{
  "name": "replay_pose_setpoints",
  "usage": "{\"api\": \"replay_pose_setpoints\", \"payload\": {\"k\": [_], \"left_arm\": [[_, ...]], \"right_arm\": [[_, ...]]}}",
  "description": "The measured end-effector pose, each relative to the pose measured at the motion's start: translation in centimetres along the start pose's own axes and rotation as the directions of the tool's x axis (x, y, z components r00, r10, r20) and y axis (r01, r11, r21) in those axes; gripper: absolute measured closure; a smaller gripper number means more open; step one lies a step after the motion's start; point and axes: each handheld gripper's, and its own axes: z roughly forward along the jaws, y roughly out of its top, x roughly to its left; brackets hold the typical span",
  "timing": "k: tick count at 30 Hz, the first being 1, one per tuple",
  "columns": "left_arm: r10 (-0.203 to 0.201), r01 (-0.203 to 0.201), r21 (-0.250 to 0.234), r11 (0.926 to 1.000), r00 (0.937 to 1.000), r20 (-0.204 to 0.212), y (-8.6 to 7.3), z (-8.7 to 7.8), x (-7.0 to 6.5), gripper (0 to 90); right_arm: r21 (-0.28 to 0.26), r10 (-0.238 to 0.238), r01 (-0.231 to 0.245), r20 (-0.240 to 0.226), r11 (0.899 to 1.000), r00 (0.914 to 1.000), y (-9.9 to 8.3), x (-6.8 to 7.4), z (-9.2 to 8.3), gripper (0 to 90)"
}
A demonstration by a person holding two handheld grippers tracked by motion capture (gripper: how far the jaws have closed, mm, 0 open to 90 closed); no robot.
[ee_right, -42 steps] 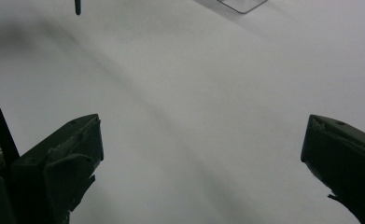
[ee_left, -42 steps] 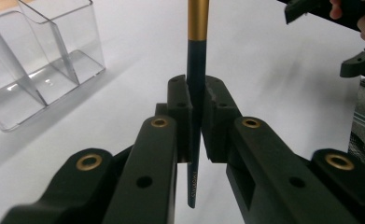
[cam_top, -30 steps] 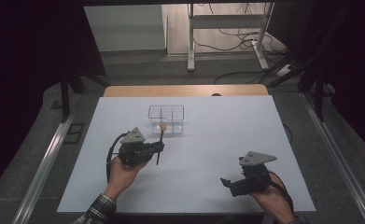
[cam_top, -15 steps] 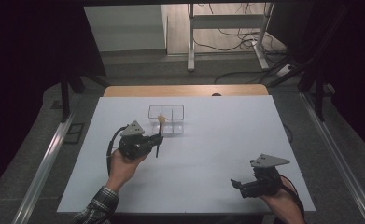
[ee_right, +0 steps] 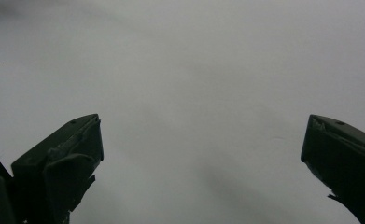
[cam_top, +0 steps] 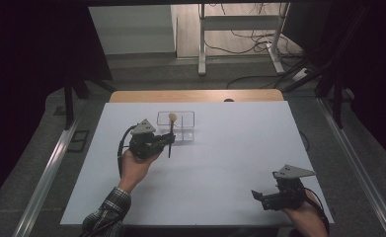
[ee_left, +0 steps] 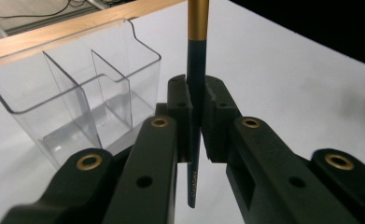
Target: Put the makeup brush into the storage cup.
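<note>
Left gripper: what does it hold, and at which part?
The left gripper holds a makeup brush by the dark lower handle, below the gold band.

White counter w/ wooden strip along far edge. Beyond it: grey floor, white metal stand legs, loose cables. Metal rails flank the counter both sides. Dark surroundings.

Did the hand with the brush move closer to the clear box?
Yes. The left gripper, shut on the brush, has moved up the table toward the clear box; the brush tip now overlaps it.
</note>
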Motion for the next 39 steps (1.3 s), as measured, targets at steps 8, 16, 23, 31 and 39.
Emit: {"api": "replay_pose_setpoints", "payload": {"k": [8, 16, 23, 31, 39], "left_arm": [[-0.009, 0.009, -0.012, 0.9999, 0.9999, -0.013, 0.8, 0.8, 0.7, 83.1], [-0.004, 0.004, -0.019, 0.9998, 0.9997, -0.025, 1.8, 1.4, 1.2, 83.1], [0.000, -0.001, -0.031, 0.9995, 0.9994, -0.034, 2.8, 1.9, 1.6, 83.1], [0.011, -0.012, -0.037, 0.9993, 0.9991, -0.040, 3.8, 2.4, 1.9, 83.1], [0.007, -0.009, -0.044, 0.9990, 0.9988, -0.048, 4.6, 2.9, 2.4, 83.1]], "right_arm": [[0.008, 0.021, -0.021, 0.008, 1.000, 0.9997, -0.7, -0.5, -0.4, 0.0], [0.012, 0.030, -0.030, 0.018, 0.999, 0.9994, -1.2, -0.7, -0.7, 0.0], [-0.002, 0.042, -0.042, 0.021, 0.999, 0.9989, -1.3, -0.9, -1.0, 0.0], [0.001, 0.046, -0.046, 0.019, 0.999, 0.9988, -1.3, -1.0, -1.1, 0.0], [0.004, 0.049, -0.049, 0.020, 0.999, 0.9986, -1.3, -1.1, -1.0, 0.0]]}}
